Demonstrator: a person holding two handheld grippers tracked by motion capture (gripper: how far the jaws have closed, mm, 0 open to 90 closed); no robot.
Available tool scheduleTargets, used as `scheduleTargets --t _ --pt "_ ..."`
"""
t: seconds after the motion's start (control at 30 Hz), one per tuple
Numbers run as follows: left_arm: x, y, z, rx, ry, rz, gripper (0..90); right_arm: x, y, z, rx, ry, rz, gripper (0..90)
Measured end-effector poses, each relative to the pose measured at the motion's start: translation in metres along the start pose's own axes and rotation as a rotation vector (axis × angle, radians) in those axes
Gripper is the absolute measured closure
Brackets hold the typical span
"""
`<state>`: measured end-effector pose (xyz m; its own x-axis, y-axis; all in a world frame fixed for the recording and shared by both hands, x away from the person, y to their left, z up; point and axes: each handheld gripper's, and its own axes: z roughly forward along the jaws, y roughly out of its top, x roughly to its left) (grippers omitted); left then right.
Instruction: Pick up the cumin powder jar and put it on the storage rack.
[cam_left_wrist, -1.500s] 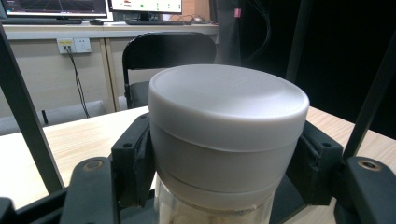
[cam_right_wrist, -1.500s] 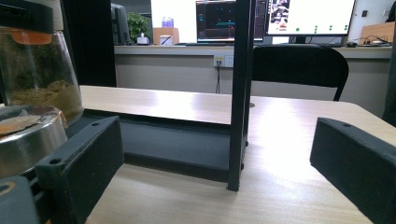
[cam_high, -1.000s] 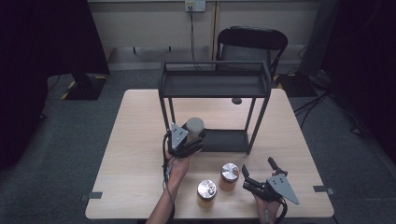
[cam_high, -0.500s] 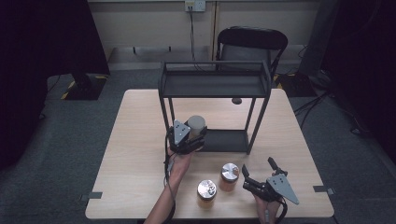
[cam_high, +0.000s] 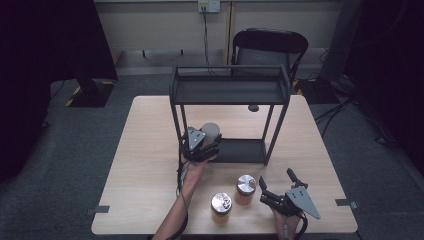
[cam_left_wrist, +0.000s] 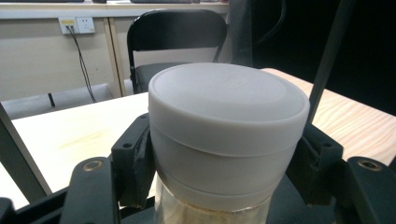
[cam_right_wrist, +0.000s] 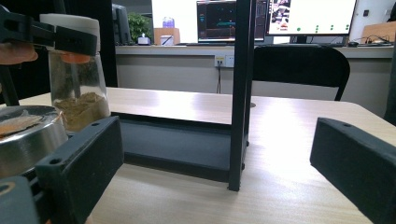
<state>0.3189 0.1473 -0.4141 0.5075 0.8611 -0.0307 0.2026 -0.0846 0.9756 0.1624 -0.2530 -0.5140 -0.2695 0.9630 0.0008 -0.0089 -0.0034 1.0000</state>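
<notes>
Your left tongs (cam_high: 204, 147) pinched a white-lidded jar (cam_high: 210, 134) beneath its lid, held off the counter (cam_high: 150, 150) at the rack's (cam_high: 230, 92) seven o'clock corner. You seemed mid-carry; next, guide it onto the lower shelf (cam_high: 240, 150). Your right tongs (cam_high: 274, 191) rested spread at five o'clock.

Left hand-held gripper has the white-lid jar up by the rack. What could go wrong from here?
1. The left hand-held gripper clamps the white-lid jar high, around the lid, with the glass body hanging below; it might swing or slip.
2. The jar sits close to the black rack's front left post; moving it onto the lower shelf may clip the frame.
3. The two metal-lid jars stand near the forearm and could be knocked on pulling back.
</notes>
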Motion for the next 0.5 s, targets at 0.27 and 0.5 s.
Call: scheduleTargets --t 0.27,0.5 --pt "0.0025 0.0005 0.0046 0.024 0.004 0.000 33.7 -0.0003 0.0000 0.0000 0.000 0.001 0.001 1.7" --pt "0.0046 0.0015 0.0065 0.034 0.009 -0.004 33.7 -0.0005 0.0001 0.0001 0.001 0.002 0.001 1.7"
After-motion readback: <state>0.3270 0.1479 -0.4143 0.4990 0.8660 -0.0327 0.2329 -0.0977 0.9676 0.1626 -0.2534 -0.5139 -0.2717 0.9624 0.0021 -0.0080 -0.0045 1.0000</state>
